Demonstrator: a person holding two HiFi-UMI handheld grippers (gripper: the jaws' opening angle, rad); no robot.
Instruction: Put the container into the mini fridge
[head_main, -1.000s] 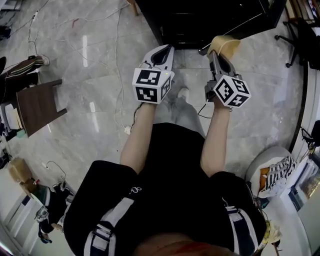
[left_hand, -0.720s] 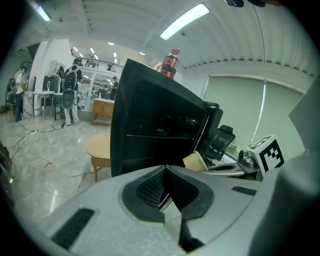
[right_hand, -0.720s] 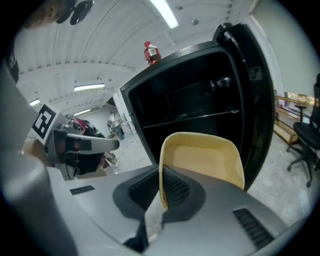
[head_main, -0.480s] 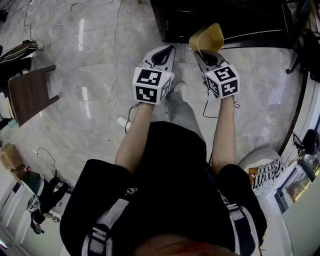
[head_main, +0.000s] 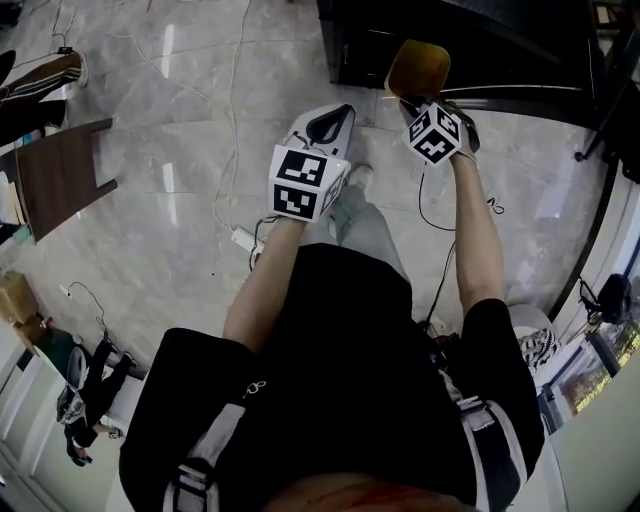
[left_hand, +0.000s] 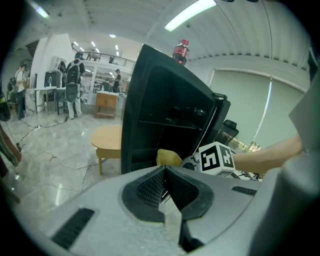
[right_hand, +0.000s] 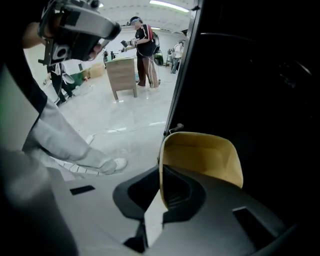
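The yellow container (right_hand: 200, 152) is gripped by its rim in the right gripper (right_hand: 161, 175) and held at the dark front of the black mini fridge (right_hand: 260, 75). The left gripper (left_hand: 164, 175) is closed on nothing. The glossy marble floor (head_main: 170, 130) is crossed by cables (head_main: 243, 238).

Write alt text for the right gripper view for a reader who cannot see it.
The right gripper pinches the wall of a yellow container, held in front of the black fridge. To the left, a shoe rests on the pale floor.
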